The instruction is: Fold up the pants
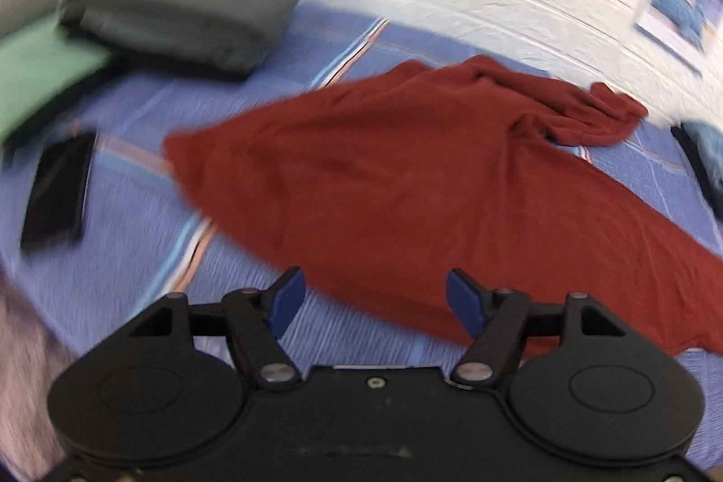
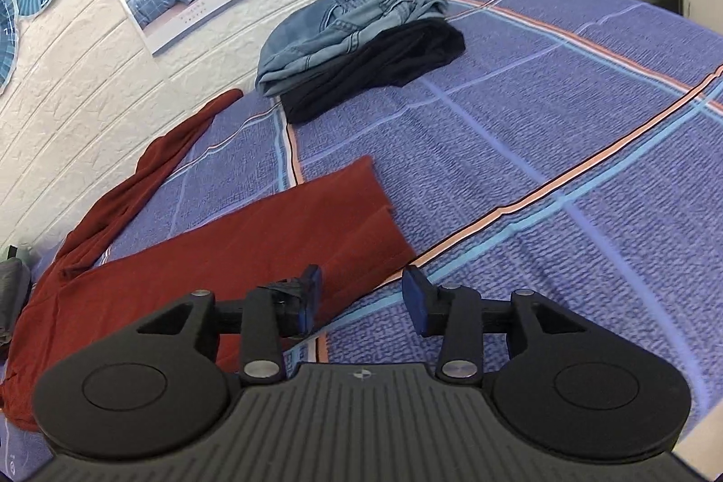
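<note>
On the striped blue bedspread (image 2: 542, 147), red pants (image 1: 406, 184) lie long axis across. I see both jaws spread, empty: left gripper (image 1: 375, 301) over one edge, right gripper (image 2: 361, 297) nearer leg hem.

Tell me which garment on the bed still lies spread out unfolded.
The red pants in the middle of the blue bedspread. The grey garment, the green one and the denim on the black one are already folded into piles.
</note>
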`<state>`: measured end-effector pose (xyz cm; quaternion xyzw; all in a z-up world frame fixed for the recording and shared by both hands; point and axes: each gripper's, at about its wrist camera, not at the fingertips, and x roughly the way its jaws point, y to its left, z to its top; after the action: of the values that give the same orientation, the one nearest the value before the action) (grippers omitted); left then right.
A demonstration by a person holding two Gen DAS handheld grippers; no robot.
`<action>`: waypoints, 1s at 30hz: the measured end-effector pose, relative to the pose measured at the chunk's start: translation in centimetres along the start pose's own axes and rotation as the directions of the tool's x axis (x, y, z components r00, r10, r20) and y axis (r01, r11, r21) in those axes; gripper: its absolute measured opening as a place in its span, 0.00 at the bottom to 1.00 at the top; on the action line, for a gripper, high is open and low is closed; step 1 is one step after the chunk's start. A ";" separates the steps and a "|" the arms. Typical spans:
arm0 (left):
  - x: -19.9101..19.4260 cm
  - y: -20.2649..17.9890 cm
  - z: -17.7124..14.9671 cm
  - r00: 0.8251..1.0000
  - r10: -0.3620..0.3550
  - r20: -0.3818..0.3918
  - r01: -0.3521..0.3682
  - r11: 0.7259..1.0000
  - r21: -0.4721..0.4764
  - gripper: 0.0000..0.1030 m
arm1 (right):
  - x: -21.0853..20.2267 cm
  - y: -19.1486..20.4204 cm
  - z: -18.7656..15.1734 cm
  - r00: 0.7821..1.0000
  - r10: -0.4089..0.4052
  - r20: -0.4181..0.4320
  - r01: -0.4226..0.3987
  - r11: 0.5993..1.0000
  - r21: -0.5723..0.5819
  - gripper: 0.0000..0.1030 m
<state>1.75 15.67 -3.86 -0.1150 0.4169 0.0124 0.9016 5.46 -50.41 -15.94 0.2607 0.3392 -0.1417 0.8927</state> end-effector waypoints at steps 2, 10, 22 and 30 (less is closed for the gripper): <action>0.5 0.7 -0.4 0.997 -0.066 -0.030 0.065 0.996 -0.056 0.65 | 0.3 0.2 0.1 1.000 0.006 0.005 -0.006 1.000 0.004 0.68; 4.3 -2.6 -0.3 0.990 -0.126 -0.055 0.126 0.992 0.002 0.21 | 1.1 0.4 0.3 1.000 0.020 0.012 -0.020 0.999 0.041 0.30; 2.7 -1.2 -0.3 0.988 -0.125 -0.090 0.124 0.992 -0.016 0.08 | -3.1 -0.3 2.7 0.992 -0.123 -0.032 0.120 0.990 -0.070 0.10; 1.8 -0.2 0.3 0.998 -0.055 -0.038 0.053 0.998 -0.041 0.46 | -3.5 -2.3 3.1 0.991 -0.130 0.031 0.131 0.991 -0.034 0.39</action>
<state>3.15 15.38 -4.96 -0.1443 0.4311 -0.0059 0.8907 3.59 -53.76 -12.49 0.2196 0.3453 -0.1975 0.8908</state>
